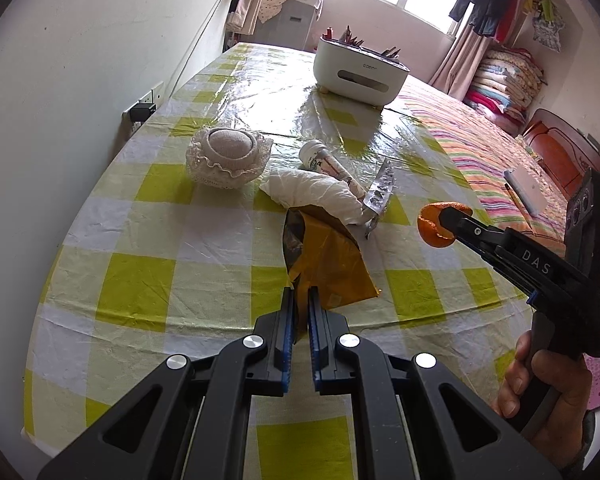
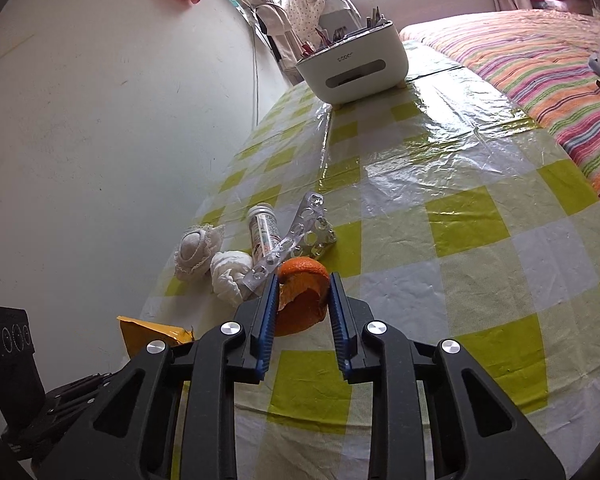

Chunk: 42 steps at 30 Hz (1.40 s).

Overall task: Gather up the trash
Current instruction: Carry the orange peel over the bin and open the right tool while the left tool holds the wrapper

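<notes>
A curled orange peel (image 2: 304,292) sits between the blue pads of my right gripper (image 2: 304,278), which is shut on it and holds it above the checked tablecloth. In the left wrist view the same peel (image 1: 430,226) hangs at the tip of the right gripper (image 1: 446,220), to the right of the trash pile. My left gripper (image 1: 301,292) is shut on the near edge of a yellow bag (image 1: 332,264) whose mouth gapes toward the pile. Beyond the bag lie a crumpled white tissue (image 1: 316,192), an empty blister pack (image 1: 380,192) and a small bottle (image 1: 328,164).
A lace-trimmed pincushion (image 1: 228,156) sits left of the pile. A white organizer box (image 1: 360,72) stands at the far end of the table (image 1: 140,280). The wall runs along the left, and a striped bed (image 1: 480,148) borders the right. A hand (image 1: 540,380) grips the right handle.
</notes>
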Each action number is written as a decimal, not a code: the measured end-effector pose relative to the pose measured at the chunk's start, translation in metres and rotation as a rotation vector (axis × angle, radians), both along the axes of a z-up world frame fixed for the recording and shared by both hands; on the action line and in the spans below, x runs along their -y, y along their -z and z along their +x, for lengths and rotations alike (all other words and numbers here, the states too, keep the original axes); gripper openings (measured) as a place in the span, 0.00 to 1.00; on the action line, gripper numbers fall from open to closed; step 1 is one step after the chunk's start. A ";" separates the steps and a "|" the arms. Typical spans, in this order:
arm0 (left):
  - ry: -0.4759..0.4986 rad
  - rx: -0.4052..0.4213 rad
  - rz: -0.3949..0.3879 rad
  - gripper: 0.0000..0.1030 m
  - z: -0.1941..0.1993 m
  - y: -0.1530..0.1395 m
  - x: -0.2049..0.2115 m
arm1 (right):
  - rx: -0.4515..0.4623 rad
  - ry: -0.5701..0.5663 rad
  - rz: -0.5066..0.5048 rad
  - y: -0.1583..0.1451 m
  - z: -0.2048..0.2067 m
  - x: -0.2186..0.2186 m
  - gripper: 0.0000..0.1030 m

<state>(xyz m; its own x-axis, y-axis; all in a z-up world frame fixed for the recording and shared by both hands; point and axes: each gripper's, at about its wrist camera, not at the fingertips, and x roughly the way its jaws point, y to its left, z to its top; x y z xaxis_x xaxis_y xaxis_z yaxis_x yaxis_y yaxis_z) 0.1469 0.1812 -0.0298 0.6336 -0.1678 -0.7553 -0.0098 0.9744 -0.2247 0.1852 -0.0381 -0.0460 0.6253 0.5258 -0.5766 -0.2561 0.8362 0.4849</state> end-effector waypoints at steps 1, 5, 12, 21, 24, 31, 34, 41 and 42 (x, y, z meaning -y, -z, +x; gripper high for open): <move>0.003 0.000 0.000 0.07 0.000 0.000 0.002 | 0.017 0.002 -0.006 -0.004 -0.005 0.000 0.23; 0.018 0.004 -0.002 0.07 0.001 -0.002 0.010 | 0.048 0.019 0.002 -0.009 -0.022 0.010 0.23; 0.053 0.020 0.001 0.07 0.001 -0.008 0.026 | 0.076 0.081 0.023 -0.013 -0.043 0.036 0.23; 0.077 0.070 -0.003 0.07 -0.002 -0.016 0.044 | 0.107 0.151 0.064 -0.015 -0.065 0.060 0.23; 0.090 0.089 -0.012 0.07 -0.003 -0.021 0.052 | 0.121 0.166 0.069 -0.016 -0.071 0.068 0.23; 0.145 0.106 -0.006 0.07 0.001 -0.024 0.084 | 0.133 0.213 0.096 -0.015 -0.083 0.091 0.23; 0.171 0.110 0.006 0.07 0.000 -0.024 0.099 | 0.141 0.245 0.108 -0.016 -0.089 0.103 0.23; 0.218 0.107 0.023 0.07 0.001 -0.022 0.123 | 0.167 0.324 0.134 -0.021 -0.100 0.131 0.23; 0.222 0.106 0.025 0.07 0.001 -0.021 0.126 | 0.173 0.333 0.129 -0.022 -0.101 0.133 0.23</move>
<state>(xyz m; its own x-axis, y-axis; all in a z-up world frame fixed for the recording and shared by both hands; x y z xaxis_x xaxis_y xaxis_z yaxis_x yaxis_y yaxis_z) 0.1477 0.0554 -0.0083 0.6594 -0.2939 -0.6920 0.2274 0.9553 -0.1891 0.0838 -0.1715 -0.0241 0.8558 0.3396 -0.3903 -0.0684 0.8221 0.5653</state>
